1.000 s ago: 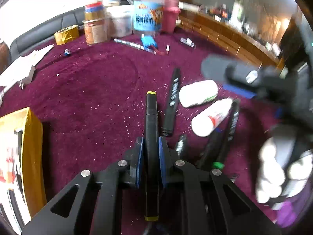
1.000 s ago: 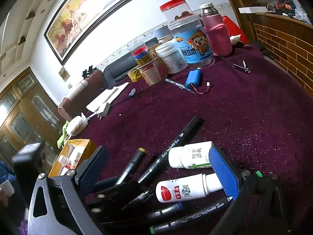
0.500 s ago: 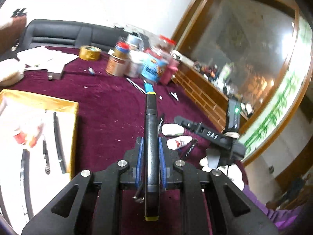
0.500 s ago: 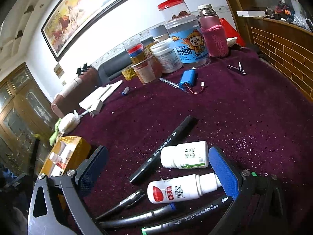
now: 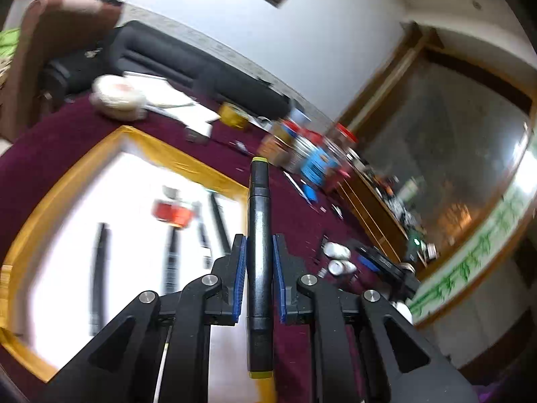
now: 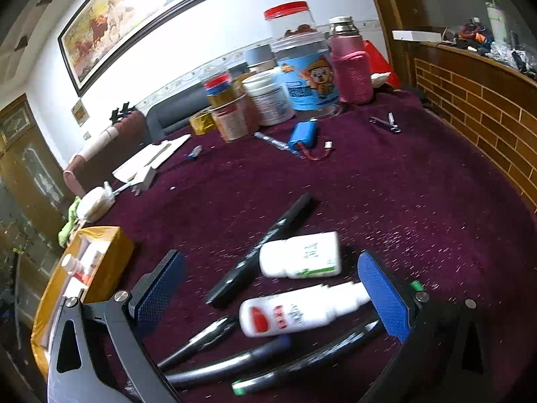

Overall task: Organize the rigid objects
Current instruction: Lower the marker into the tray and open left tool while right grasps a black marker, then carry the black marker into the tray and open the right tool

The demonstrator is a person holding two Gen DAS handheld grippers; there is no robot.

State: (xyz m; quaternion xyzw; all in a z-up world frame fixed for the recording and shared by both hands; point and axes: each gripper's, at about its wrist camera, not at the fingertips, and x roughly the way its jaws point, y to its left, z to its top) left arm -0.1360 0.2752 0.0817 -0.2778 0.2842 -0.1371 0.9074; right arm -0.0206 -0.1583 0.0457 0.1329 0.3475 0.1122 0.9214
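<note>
- The left gripper (image 5: 259, 268) has its blue pads (image 5: 240, 278) clenched on a black marker (image 5: 259, 235) with yellow ends, which lies lengthwise between the fingers and sticks out ahead of them.
- The held marker is up in the air, over the edge of a yellow-rimmed box (image 5: 188, 164) that sits on the dark red tablecloth (image 5: 67, 127).
- Inside the box, on its white floor, lie several dark pens (image 5: 99, 268) and a small bottle with a red label (image 5: 173, 213); all are blurred.
- The right gripper (image 6: 268, 295) is released, its blue pads (image 6: 382, 295) standing wide apart over a cluster of things near the front edge of the table.
- Between those pads lie two white bottles: one with a green mark (image 6: 302, 255) and, nearer the camera, one with a red label (image 6: 298, 310).
- A black marker with white print (image 6: 261, 252) lies slanted, its lower part just beside the green-marked bottle.
- More pens (image 6: 228, 366) lie at the very front, one with a green tip (image 6: 240, 388).
- Jars and tubs (image 6: 302, 77) crowd the far edge of the table, with a blue battery pack (image 6: 303, 134) lying in front of them.
- In the right wrist view the box (image 6: 100, 255) stands near the left edge.
</note>
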